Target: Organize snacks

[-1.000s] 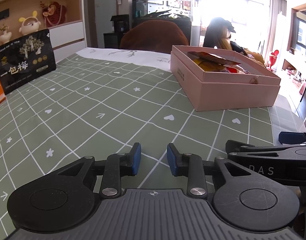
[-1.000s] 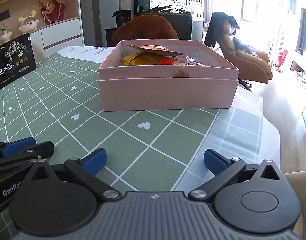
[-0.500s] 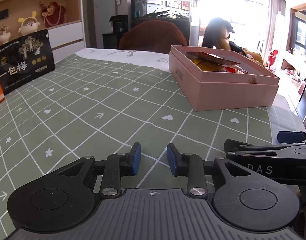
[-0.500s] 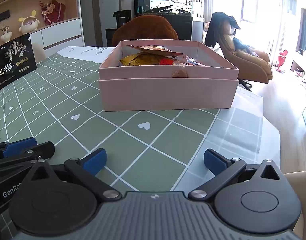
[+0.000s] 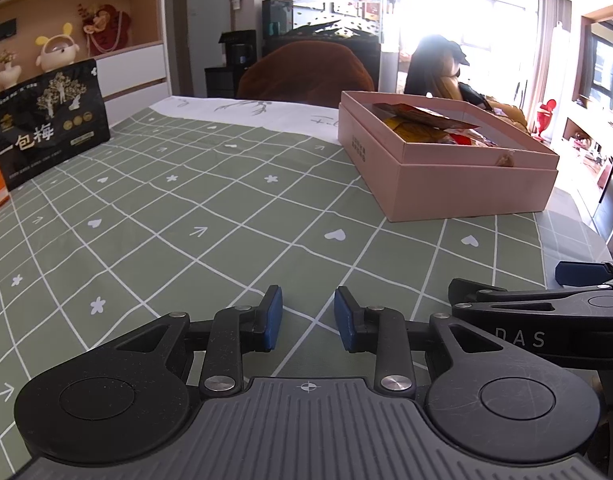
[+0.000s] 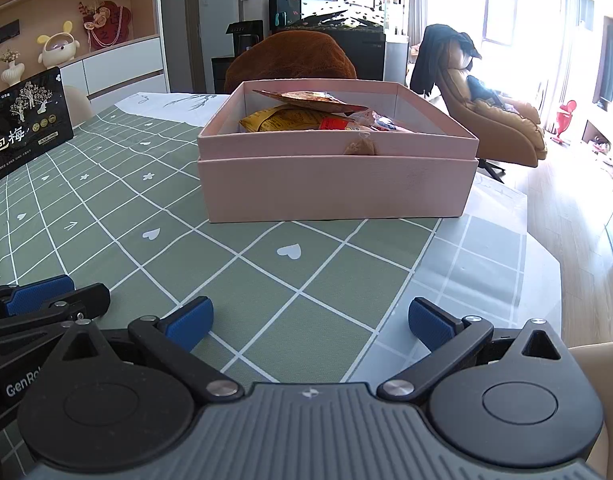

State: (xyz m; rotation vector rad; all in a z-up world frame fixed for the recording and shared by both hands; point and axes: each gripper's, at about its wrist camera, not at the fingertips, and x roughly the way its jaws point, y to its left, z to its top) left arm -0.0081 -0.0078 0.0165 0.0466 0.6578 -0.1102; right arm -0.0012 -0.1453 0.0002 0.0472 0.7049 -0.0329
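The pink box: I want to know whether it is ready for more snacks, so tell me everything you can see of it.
The pink box looks like matte cardboard, rectangular and open-topped. A seam rings its walls, as if the tray sits nested in its lid. It rests flat on the green checked tablecloth. Inside lie several snack packets, yellow, red and brownish, loosely piled. A small brown tab hangs at the front rim. Neither pair of tongs touches it.

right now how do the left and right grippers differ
The left gripper has its blue pads close together with a narrow gap; the right gripper has its pads spread wide. The left sits over green tablecloth squares, the right nearer the table's edge. Both are empty and face the pink box.
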